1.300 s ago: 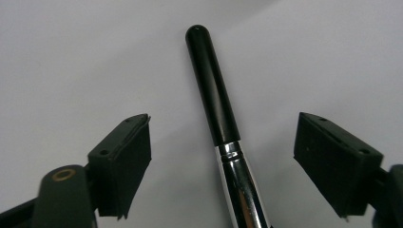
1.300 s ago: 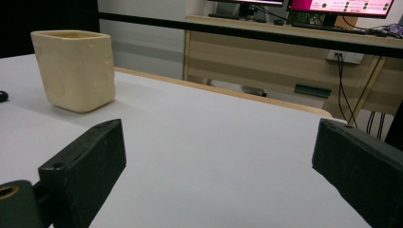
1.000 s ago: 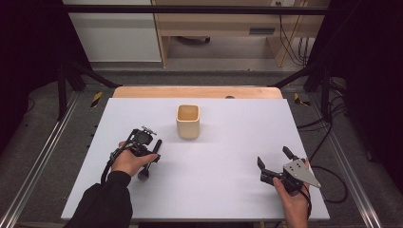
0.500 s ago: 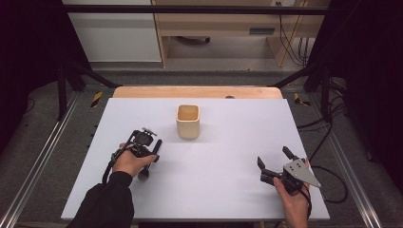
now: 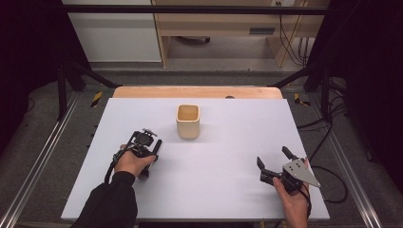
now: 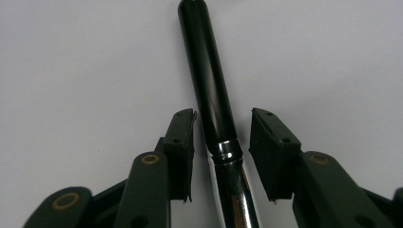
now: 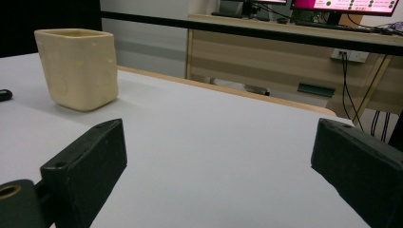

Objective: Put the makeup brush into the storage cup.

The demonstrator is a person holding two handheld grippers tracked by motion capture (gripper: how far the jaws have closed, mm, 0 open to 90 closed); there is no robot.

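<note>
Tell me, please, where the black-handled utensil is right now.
The utensil lies on the white table at its left side, between the jaws of the left gripper, nearer the person than the beige cup.

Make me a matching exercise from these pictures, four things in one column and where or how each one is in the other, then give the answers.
1. beige cup
2. black-handled utensil
3. left gripper
4. right gripper

A. lying flat between two jaws
B. standing upright near the table's middle
C. jaws wide apart, nothing between them
D. jaws just closing in on a handle, small gaps left

Pairs: 1-B, 2-A, 3-D, 4-C
</note>
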